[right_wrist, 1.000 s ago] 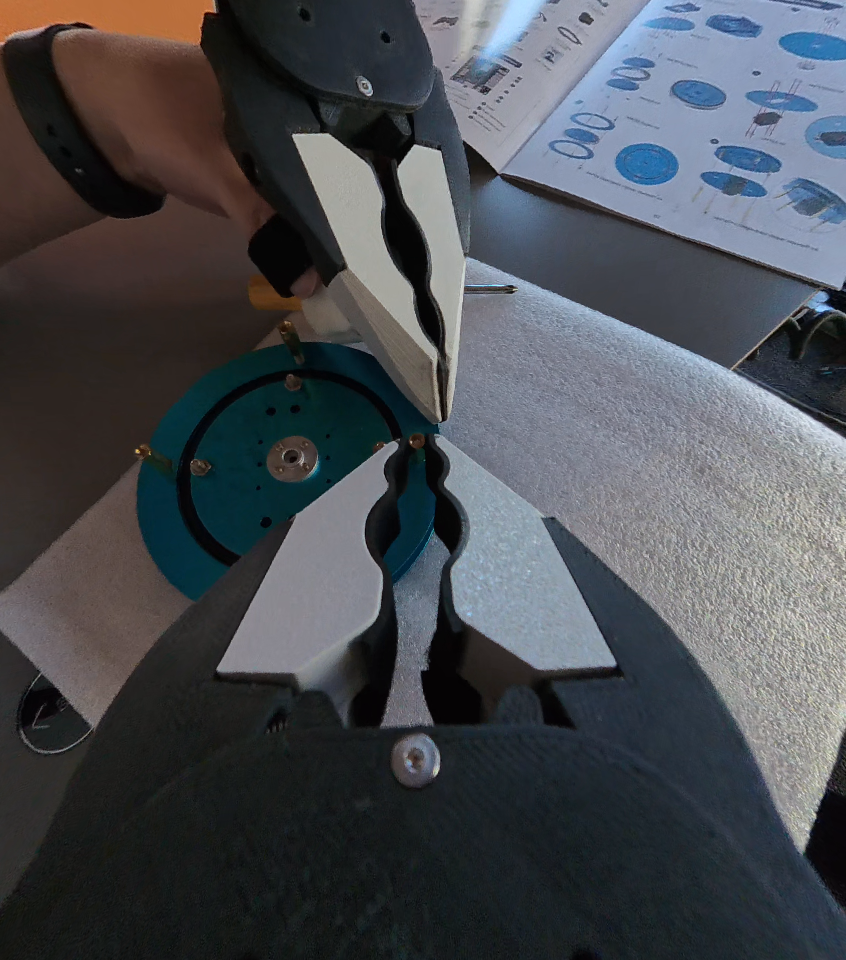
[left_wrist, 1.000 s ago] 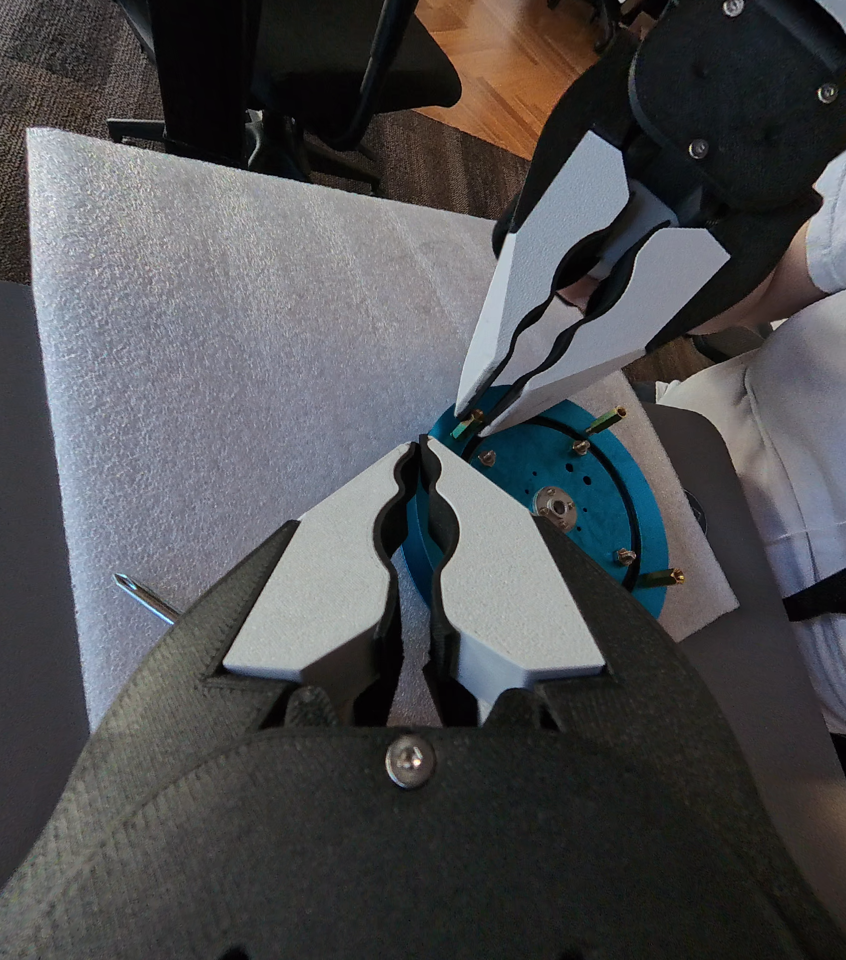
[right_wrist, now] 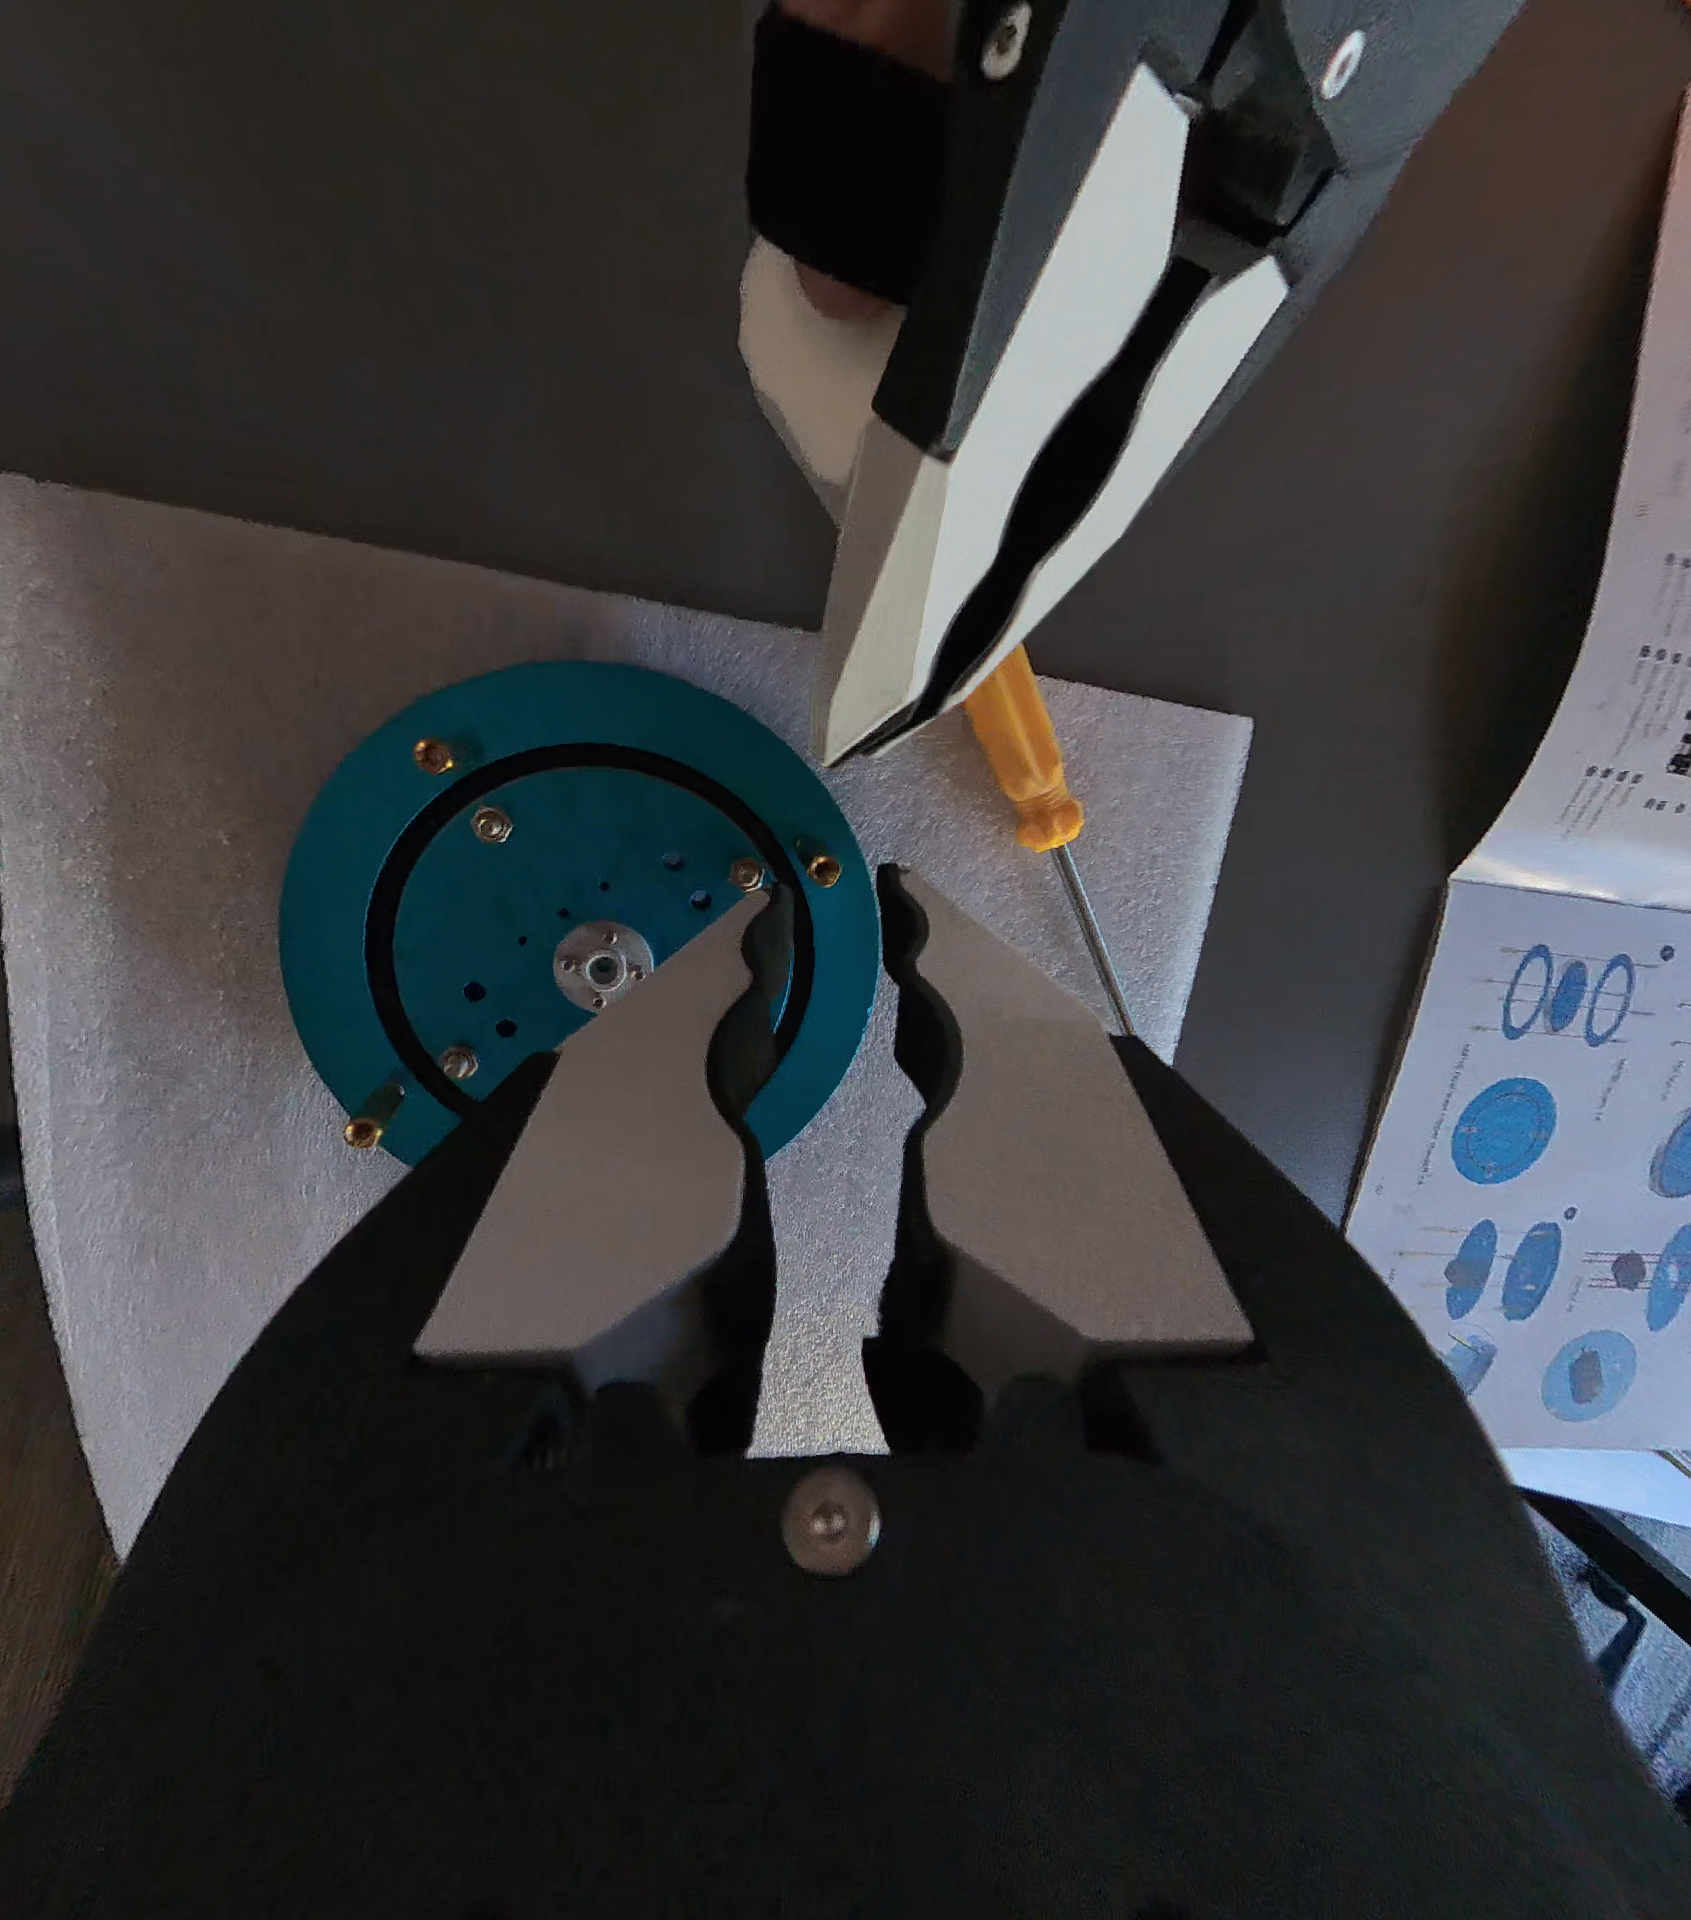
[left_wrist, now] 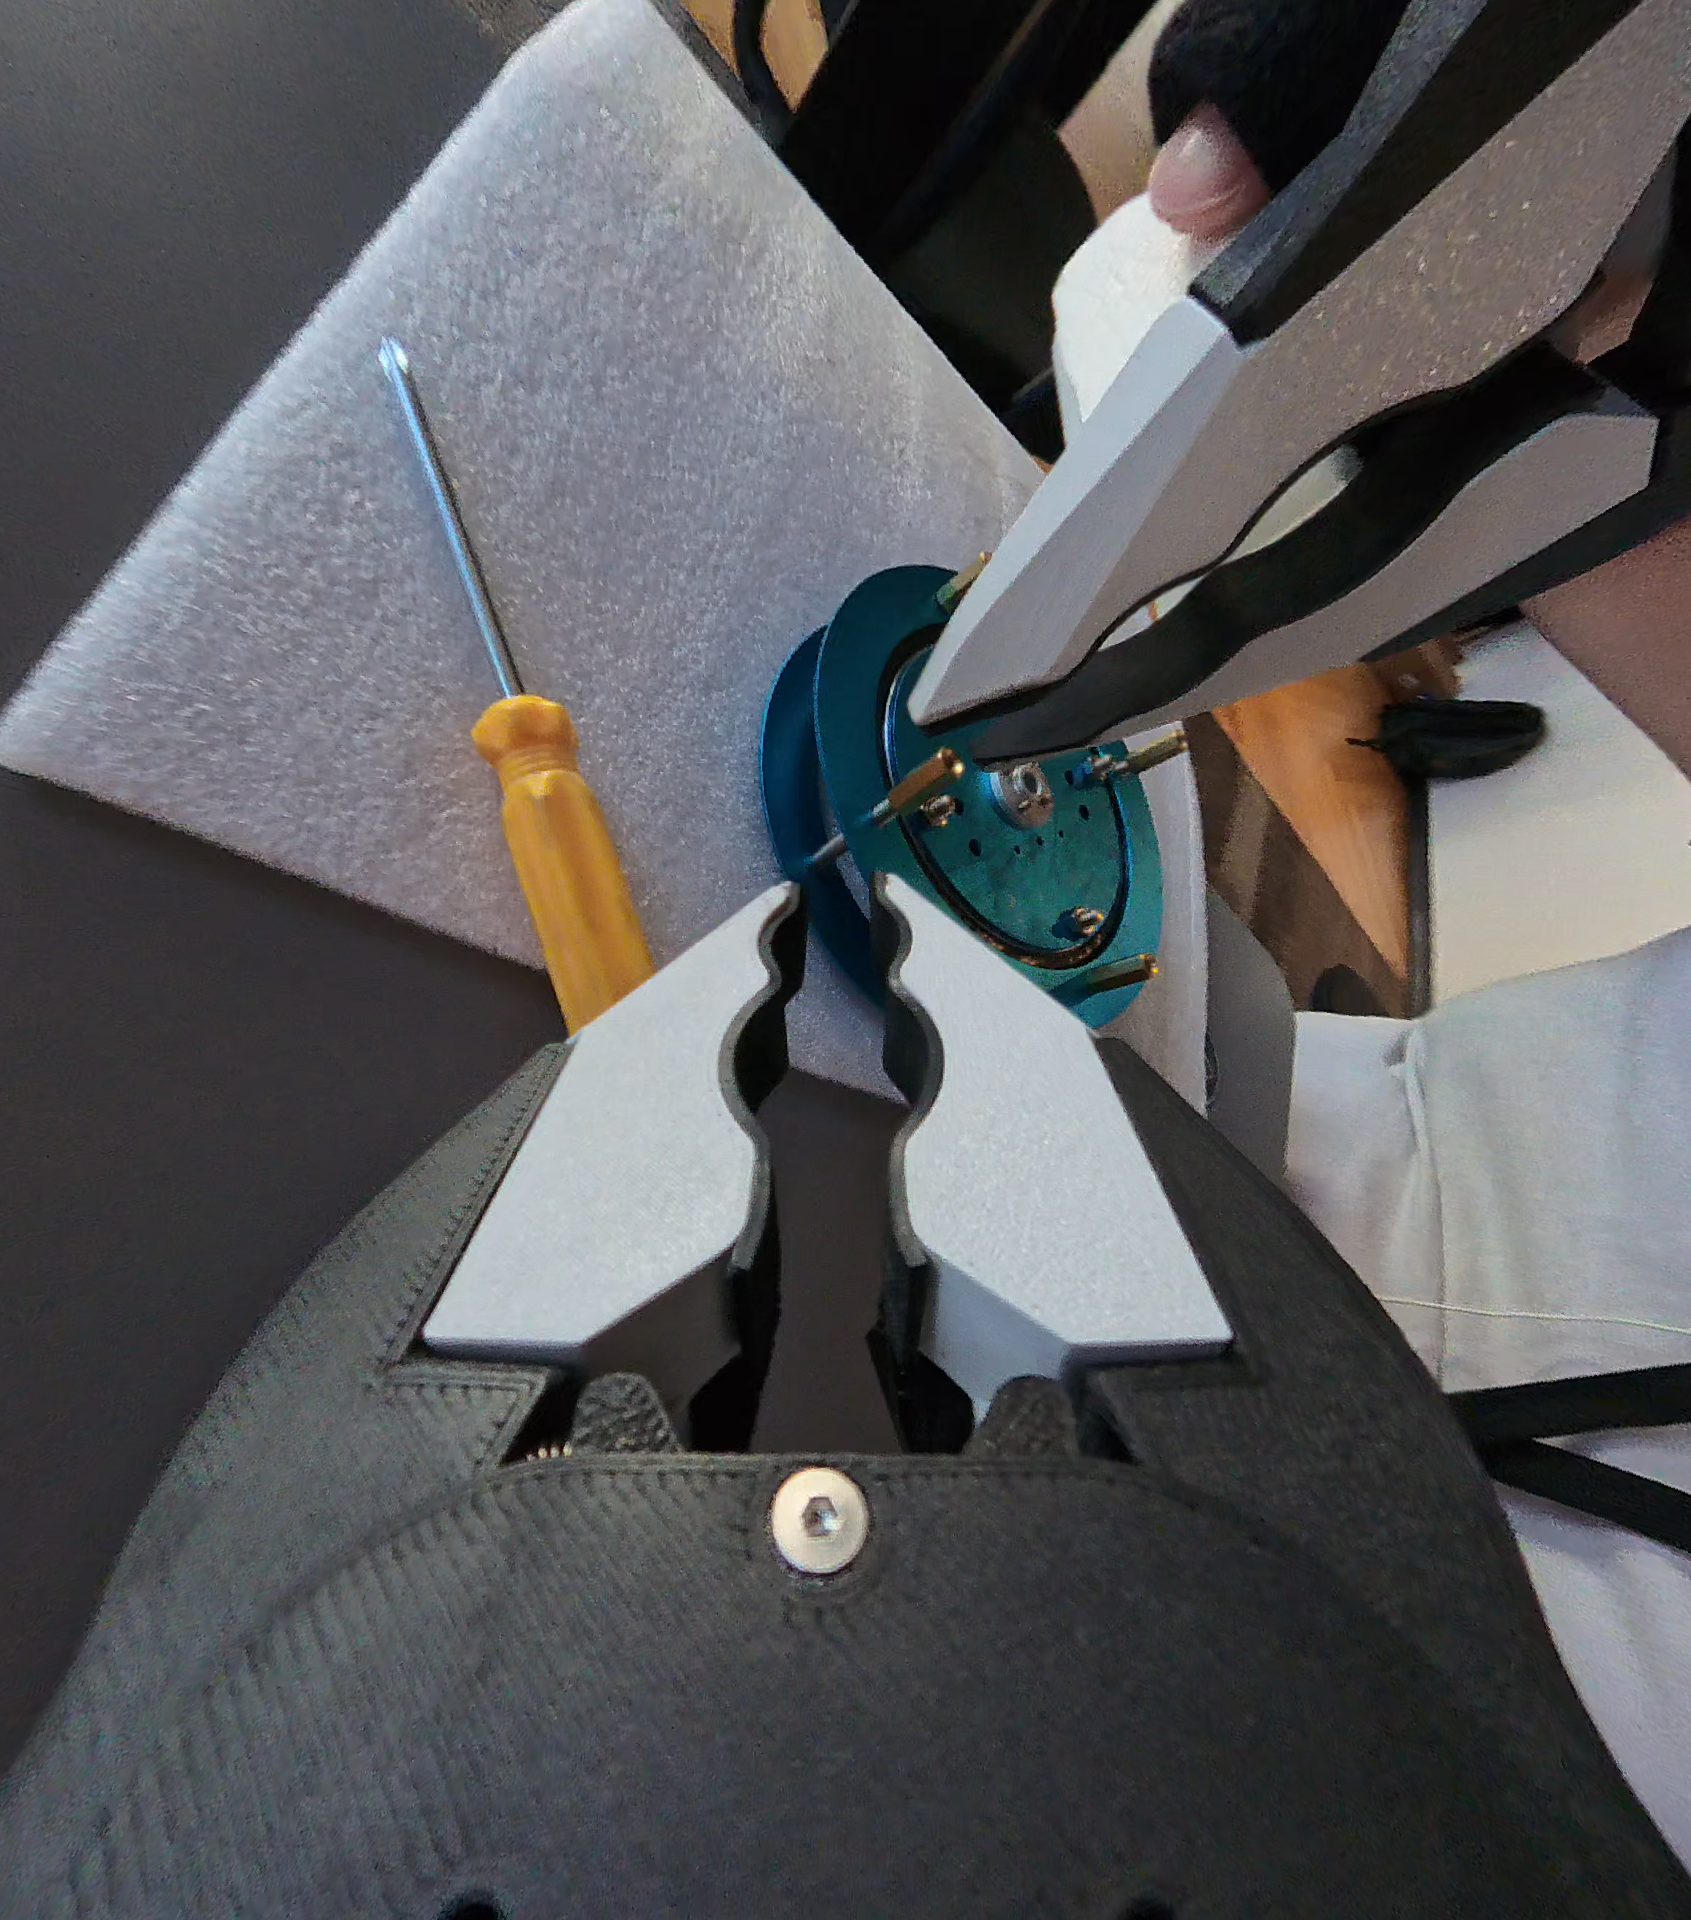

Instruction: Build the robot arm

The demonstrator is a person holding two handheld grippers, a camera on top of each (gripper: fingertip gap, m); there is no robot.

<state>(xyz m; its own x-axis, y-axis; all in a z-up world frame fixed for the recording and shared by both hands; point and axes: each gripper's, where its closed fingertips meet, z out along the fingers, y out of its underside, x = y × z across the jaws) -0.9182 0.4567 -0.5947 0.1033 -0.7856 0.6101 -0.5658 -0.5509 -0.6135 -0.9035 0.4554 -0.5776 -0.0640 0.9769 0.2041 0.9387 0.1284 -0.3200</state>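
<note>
I am holding both tongs slightly parted, gripping nothing: left tongs [left_wrist: 836, 894] and right tongs [right_wrist: 830, 883] hovering at the teal disc's [right_wrist: 467, 935] rim on the foam sheet [right_wrist: 145, 644], beside the yellow screwdriver [left_wrist: 560, 862].

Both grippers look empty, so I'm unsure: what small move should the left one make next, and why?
Probably shift the left gripper toward the yellow screwdriver: its jaws stand open and empty, and the tool lies beside them on the foam.
</note>
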